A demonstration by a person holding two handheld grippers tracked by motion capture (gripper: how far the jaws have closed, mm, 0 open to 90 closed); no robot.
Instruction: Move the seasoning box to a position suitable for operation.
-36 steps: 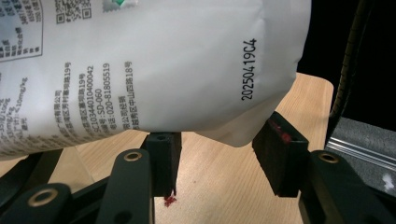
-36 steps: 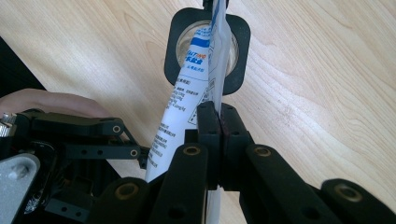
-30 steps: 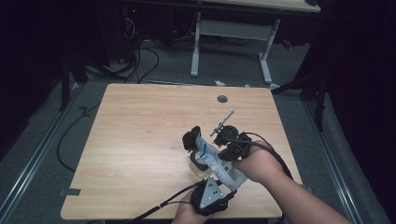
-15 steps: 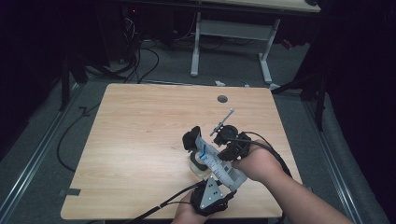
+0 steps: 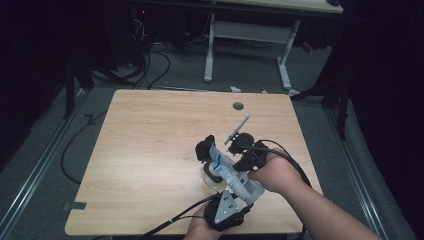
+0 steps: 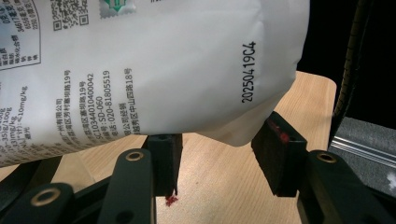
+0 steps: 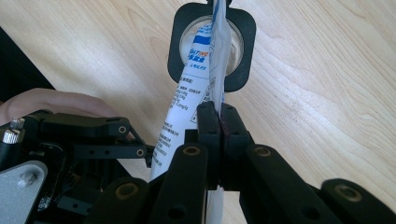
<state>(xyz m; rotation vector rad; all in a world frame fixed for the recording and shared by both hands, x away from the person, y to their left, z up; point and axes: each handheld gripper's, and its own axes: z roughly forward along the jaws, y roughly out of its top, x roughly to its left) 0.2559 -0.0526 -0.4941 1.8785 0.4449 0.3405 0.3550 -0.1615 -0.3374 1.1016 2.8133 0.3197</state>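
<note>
While the white pouch (image 5: 231,174) hangs over the wooden table (image 5: 150,145), its top end dips into a clear cup (image 7: 211,44) that two black pads hug. I cannot tell what is in the cup. The right gripper (image 7: 217,116) has its jaws squeezed tight on the pouch. The left gripper (image 6: 219,158) has its jaws apart, one on each side of the pouch's corner.

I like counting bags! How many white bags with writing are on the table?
1. The white bag hangs over the jar near the table's front edge, pinched by the right gripper, above the left gripper. None hidden, seemingly.
</note>
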